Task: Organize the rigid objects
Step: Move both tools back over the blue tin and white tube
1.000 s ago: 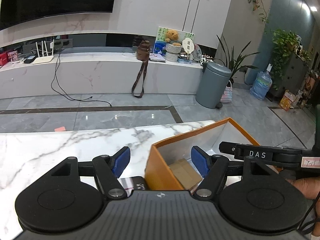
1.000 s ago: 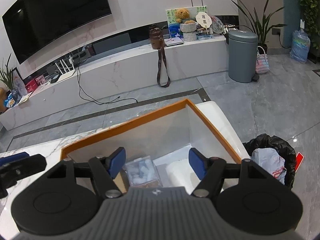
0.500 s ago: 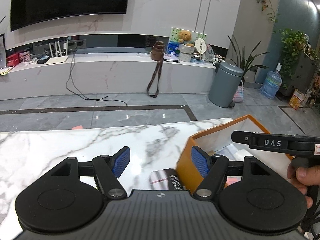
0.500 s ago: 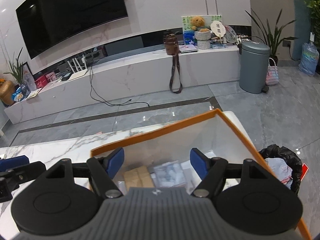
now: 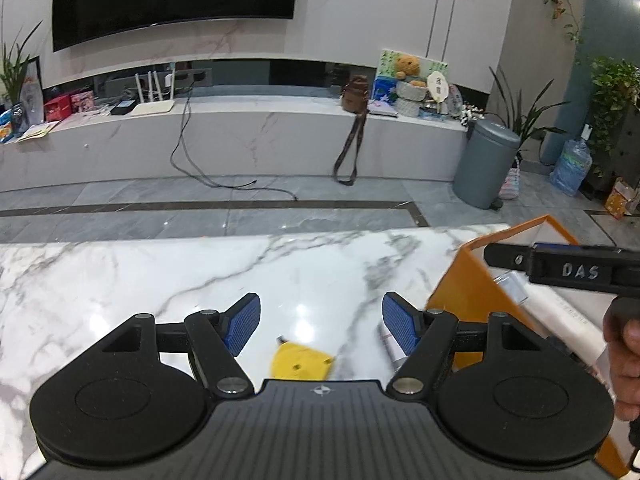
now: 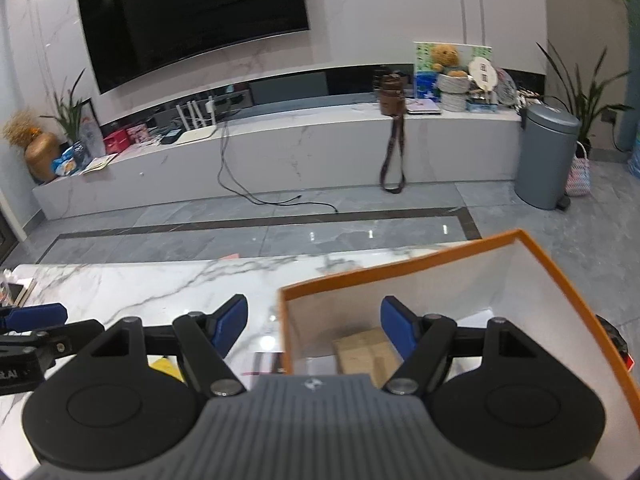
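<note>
An orange box (image 5: 464, 296) with white inner walls stands at the right end of the marble table (image 5: 160, 280). It also shows in the right wrist view (image 6: 400, 272), with a brown carton (image 6: 360, 348) inside. My left gripper (image 5: 320, 326) is open and empty over the table, left of the box. A yellow object (image 5: 300, 364) lies below it, and a white pack (image 5: 390, 346) lies by its right finger. My right gripper (image 6: 314, 324) is open and empty, straddling the box's left wall. The yellow object (image 6: 166, 366) and a flat pack (image 6: 266, 364) peek out beneath it.
The right gripper's finger (image 5: 560, 268) reaches over the box in the left wrist view. The left gripper's finger (image 6: 36, 316) shows at the left edge of the right wrist view. Beyond the table's far edge are the grey floor, a TV bench and a grey bin (image 6: 544, 156).
Both grippers have moved left. The left one has left the box and is now over open table, with the yellow object newly in view. The right one has shifted from the box's middle to its left wall.
</note>
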Demonstrator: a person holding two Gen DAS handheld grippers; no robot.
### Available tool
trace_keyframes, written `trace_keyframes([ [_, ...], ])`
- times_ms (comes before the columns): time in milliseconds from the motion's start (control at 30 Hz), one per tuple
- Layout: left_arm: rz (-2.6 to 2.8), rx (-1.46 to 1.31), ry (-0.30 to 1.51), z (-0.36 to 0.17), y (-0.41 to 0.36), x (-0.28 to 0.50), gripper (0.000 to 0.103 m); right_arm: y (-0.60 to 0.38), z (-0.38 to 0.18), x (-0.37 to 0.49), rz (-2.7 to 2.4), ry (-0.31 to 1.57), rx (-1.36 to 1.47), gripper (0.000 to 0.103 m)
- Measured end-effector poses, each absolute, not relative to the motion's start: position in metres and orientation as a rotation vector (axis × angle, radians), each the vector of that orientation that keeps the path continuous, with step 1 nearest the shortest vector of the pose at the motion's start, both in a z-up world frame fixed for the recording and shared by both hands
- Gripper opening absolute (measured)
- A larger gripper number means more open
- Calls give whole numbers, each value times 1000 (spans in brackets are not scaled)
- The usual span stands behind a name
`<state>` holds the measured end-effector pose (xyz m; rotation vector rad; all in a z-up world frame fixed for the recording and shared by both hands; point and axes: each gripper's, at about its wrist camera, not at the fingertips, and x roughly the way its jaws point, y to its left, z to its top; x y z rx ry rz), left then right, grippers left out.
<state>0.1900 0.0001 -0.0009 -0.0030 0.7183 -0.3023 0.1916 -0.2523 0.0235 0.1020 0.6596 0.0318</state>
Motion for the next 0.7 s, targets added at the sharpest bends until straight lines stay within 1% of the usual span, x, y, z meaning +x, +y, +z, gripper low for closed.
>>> trace_keyframes([
  [300,-308,36,770,-27,28,187,82,-207,14,189,102,671,32,73],
  [500,-355,64,814,-53,45,186,82,-175,-2,170,131,668,-13,73],
  [700,-427,215,824,-79,45,175,82,-150,-30,145,151,730,-24,73],
])
